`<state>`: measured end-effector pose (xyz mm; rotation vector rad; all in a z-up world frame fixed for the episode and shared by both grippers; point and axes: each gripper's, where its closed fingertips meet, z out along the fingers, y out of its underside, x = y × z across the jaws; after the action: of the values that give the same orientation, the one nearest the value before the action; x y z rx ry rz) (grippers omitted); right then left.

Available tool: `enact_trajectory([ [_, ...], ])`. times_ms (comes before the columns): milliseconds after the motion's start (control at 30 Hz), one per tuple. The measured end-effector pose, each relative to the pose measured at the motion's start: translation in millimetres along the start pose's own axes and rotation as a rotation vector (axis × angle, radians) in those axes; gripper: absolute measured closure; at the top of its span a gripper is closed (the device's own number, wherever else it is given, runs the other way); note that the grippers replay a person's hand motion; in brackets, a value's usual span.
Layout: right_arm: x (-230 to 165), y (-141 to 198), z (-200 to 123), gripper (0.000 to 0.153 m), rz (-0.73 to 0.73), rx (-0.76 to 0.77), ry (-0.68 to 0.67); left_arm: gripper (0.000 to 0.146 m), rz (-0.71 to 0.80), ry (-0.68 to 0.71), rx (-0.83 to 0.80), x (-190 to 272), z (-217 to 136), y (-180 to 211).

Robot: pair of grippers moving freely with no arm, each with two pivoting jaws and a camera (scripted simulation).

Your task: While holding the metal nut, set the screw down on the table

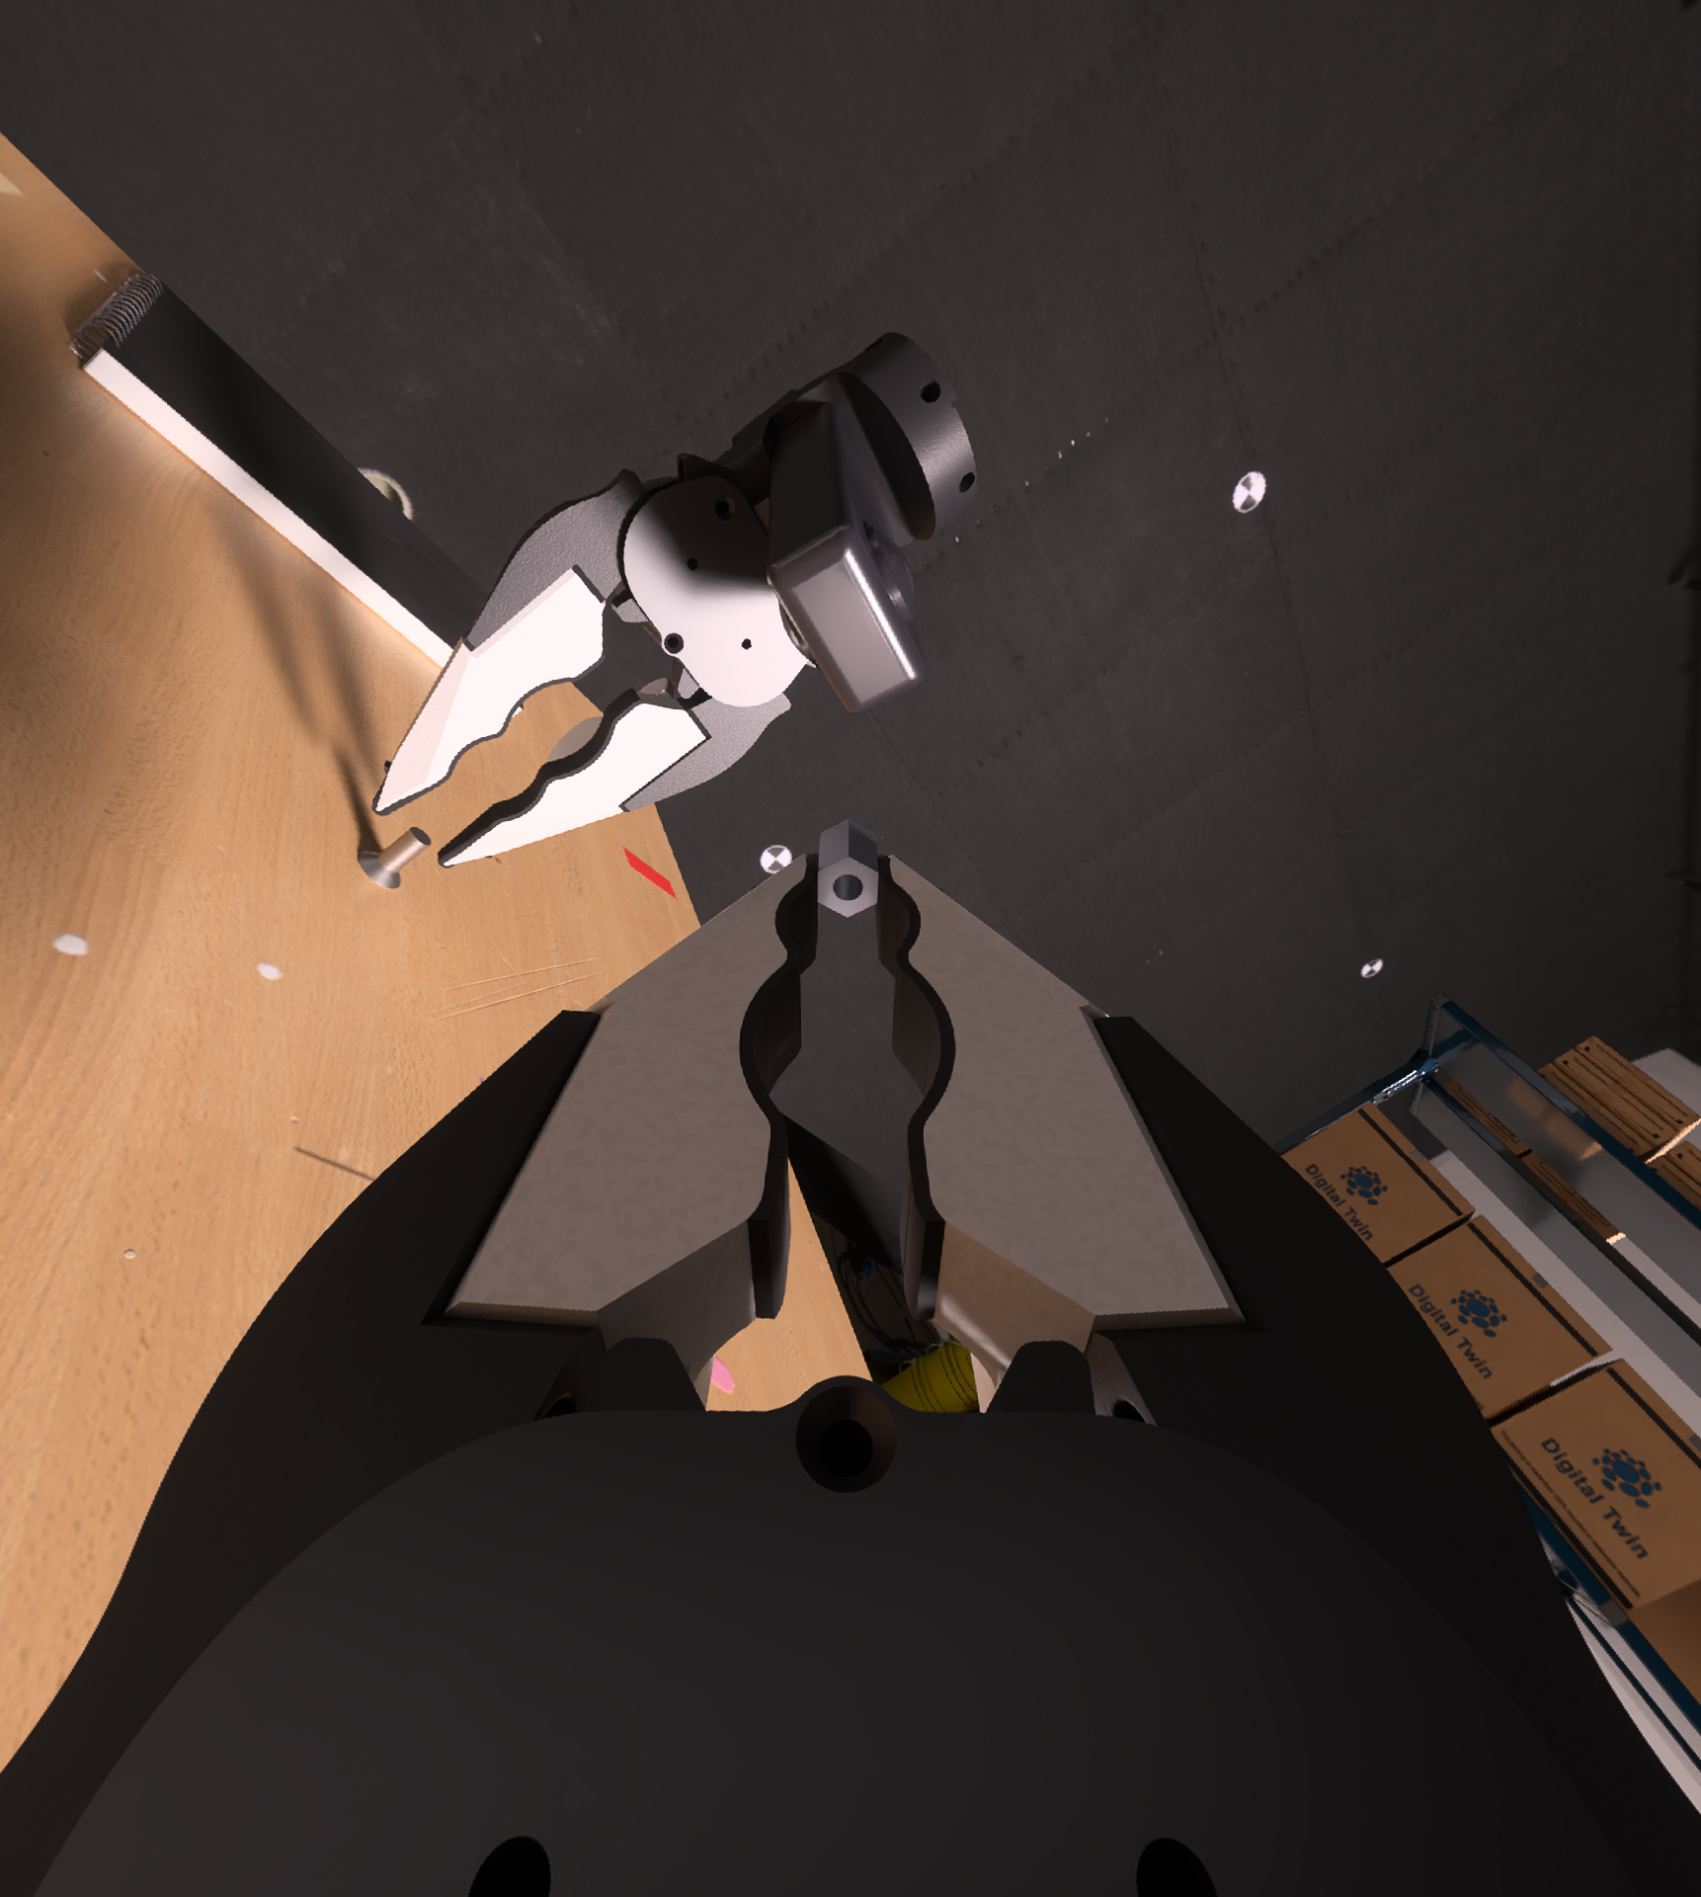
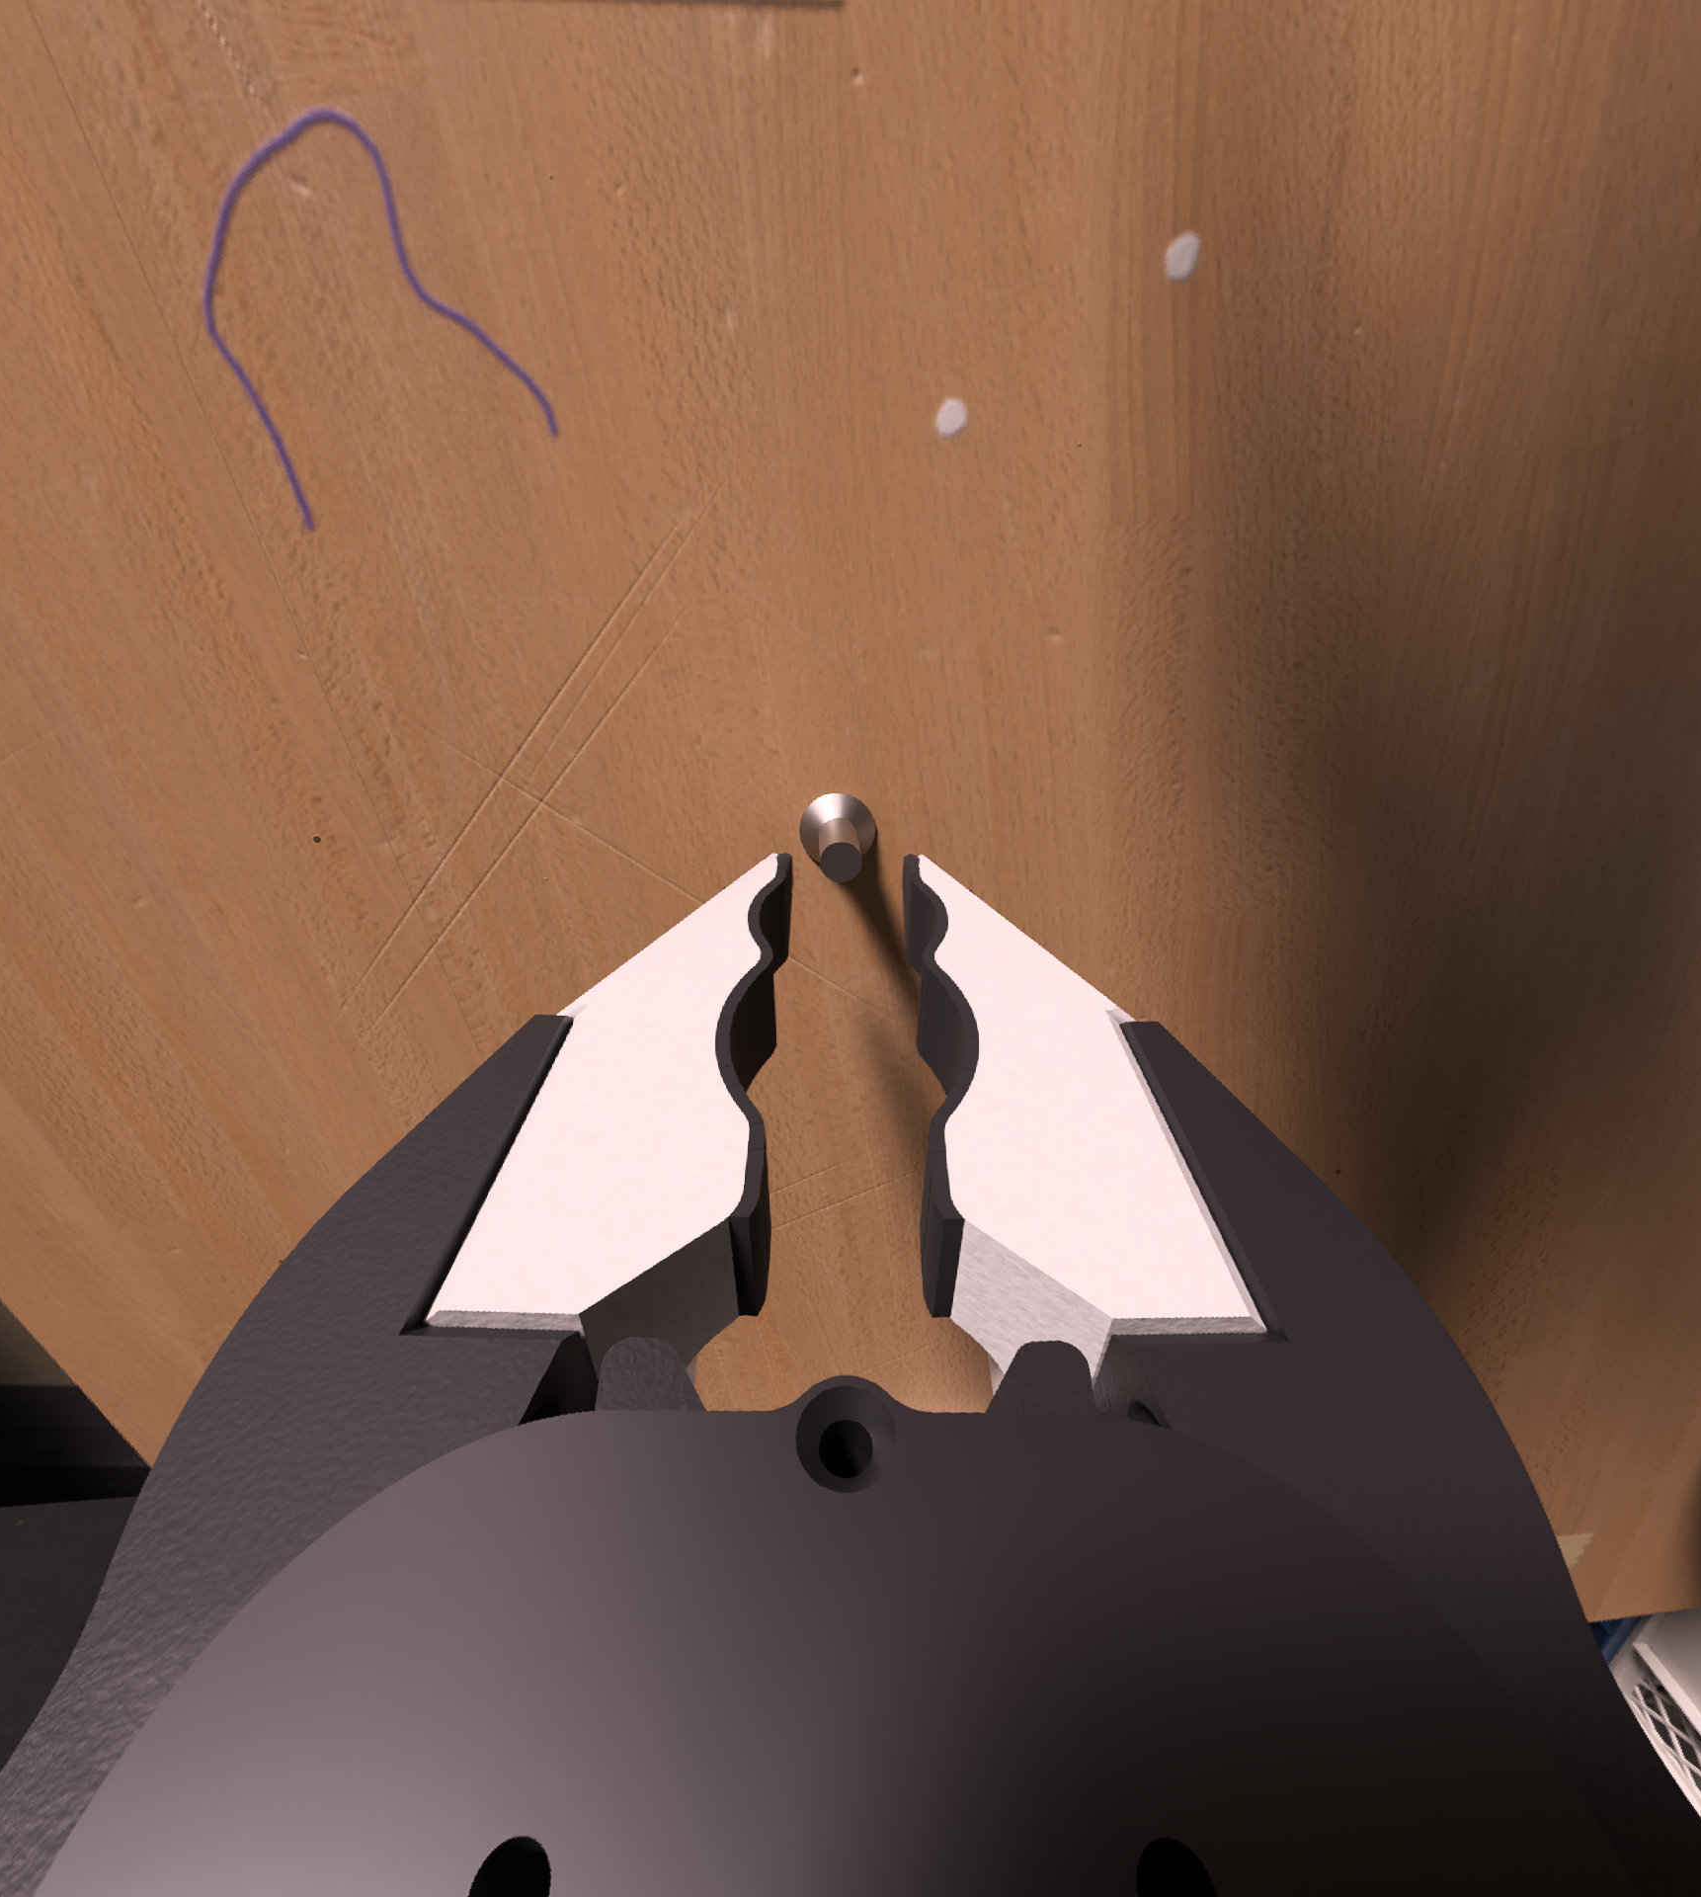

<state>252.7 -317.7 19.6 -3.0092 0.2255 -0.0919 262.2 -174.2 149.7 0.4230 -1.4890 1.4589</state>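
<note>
My left gripper (image 1: pixel 844 885) is shut on a small grey metal nut (image 1: pixel 846 880), held at its fingertips off the table's edge, its hole facing the camera. My right gripper (image 2: pixel 846 867) is open, its fingertips just short of a small metal screw (image 2: pixel 836 834) that stands head down on the wooden table (image 2: pixel 1236 719), shank toward the camera. The screw touches neither finger. In the left wrist view the right gripper (image 1: pixel 410 834) shows tilted down over the same screw (image 1: pixel 395 857) on the table (image 1: pixel 159 975).
A purple thread (image 2: pixel 385 298) and pale specks (image 2: pixel 951 417) lie on the table beyond the screw. A long dark bar (image 1: pixel 272 482) with a white face runs along the table's far edge. A red scrap (image 1: pixel 649 873) lies near the table corner. Cardboard boxes (image 1: pixel 1483 1324) fill shelves at right.
</note>
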Motion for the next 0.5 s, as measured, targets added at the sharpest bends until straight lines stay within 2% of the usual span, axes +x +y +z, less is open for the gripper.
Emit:
enact_trajectory([
  [167,-0.9,-0.4,1.0,0.143,0.002,0.003,-0.005,0.136,0.004,-0.002,-0.003,0.5,0.5,0.6],
  [500,0.3,1.3,0.4,0.143,0.001,0.005,-0.001,0.136,0.006,-0.001,-0.008,0.8,1.2,1.2],
])
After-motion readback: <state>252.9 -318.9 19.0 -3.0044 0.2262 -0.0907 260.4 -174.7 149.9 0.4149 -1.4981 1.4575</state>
